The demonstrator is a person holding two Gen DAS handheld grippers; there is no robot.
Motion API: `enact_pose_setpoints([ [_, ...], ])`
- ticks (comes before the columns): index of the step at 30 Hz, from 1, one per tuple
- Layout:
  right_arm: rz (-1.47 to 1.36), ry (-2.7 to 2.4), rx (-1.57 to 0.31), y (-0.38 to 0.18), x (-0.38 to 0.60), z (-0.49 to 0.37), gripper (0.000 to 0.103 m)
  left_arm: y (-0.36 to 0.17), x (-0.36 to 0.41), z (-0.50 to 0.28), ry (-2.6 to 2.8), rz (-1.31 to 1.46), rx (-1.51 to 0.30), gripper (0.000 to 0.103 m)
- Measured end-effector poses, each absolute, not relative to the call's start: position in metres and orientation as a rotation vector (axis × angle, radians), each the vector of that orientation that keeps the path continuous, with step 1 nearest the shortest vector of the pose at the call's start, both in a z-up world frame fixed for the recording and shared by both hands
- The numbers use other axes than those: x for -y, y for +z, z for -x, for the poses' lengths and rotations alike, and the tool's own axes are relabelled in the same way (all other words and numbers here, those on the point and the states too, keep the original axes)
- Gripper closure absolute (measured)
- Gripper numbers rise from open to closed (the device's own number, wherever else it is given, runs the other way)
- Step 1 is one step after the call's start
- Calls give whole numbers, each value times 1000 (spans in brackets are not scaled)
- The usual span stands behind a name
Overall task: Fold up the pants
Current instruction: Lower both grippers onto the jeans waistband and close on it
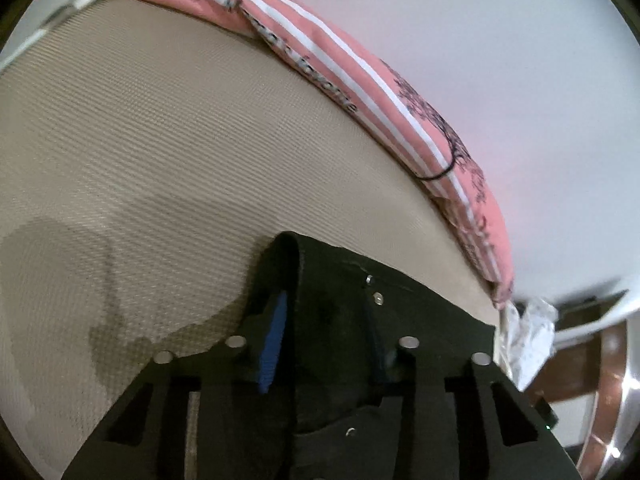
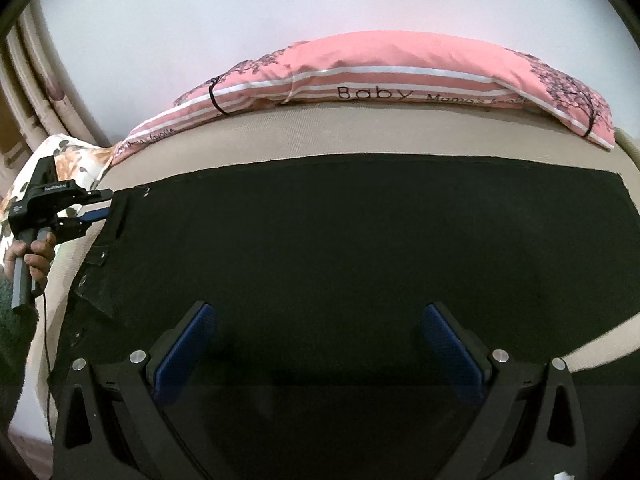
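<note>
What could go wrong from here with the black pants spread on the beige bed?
1. The left hand-held gripper has only the waistband corner of the black fabric pants between its blue pads; so shallow a bite could slip when lifted.
2. The right hand-held gripper hangs open over the cloth, so a one-sided pull may skew the fold.
3. The pink striped pillow lies close behind and could snag a far fold.

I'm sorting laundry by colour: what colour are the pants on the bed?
The pants are plain black, clearest in the right wrist view.
</note>
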State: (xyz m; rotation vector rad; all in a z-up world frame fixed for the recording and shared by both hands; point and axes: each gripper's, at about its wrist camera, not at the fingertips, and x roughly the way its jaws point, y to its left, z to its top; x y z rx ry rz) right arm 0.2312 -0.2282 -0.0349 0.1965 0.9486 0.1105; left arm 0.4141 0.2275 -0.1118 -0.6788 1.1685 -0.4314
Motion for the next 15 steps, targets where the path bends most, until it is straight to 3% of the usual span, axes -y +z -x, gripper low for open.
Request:
enact_pose_setpoints([
  [15,-142,153,-938,-47,208,-260,0,-123,-196,-444,-582,678,-1189,70],
])
